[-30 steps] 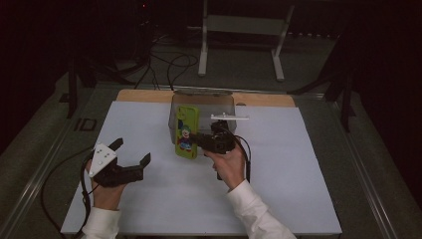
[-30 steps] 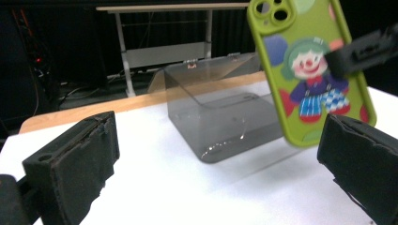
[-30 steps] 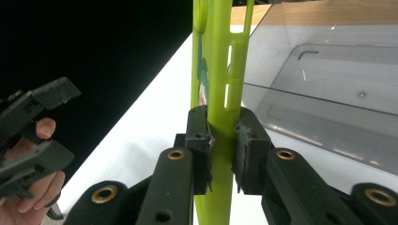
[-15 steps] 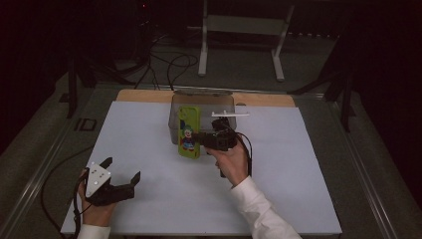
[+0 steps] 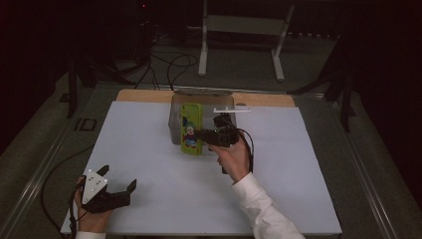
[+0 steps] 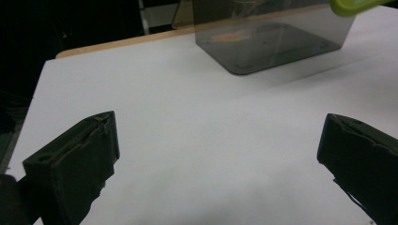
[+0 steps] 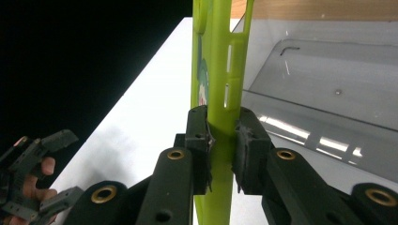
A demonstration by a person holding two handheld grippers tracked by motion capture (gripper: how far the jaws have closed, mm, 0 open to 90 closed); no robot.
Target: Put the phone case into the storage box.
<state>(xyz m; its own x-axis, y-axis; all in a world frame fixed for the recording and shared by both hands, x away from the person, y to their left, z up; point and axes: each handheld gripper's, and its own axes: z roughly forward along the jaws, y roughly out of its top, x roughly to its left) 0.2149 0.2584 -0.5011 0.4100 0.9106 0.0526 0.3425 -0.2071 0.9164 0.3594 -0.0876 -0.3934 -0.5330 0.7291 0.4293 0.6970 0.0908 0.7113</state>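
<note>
A lime-green phone case (image 5: 190, 130) with a cartoon figure stands on edge just in front of a clear grey box (image 5: 199, 102) at the back middle of the white table. My right gripper (image 5: 202, 135) is shut on the case's right edge. In the right gripper view both pads pinch the thin green case (image 7: 220, 70) at my right gripper (image 7: 223, 140), with the clear box (image 7: 328, 93) to the right. My left gripper (image 5: 118, 178) rests low at the table's front left corner. Its jaws are wide open over bare table (image 6: 220, 154).
The white table sheet (image 5: 308, 189) ends in a wooden strip (image 5: 144, 94) at the back. Cables (image 5: 169, 64) and a metal stand (image 5: 239, 30) lie on the floor beyond. The left gripper view shows the clear box (image 6: 267, 42) far ahead.
My left gripper has moved down and toward the front left corner of the table, still open. My right gripper has kept still with the green case in it.
</note>
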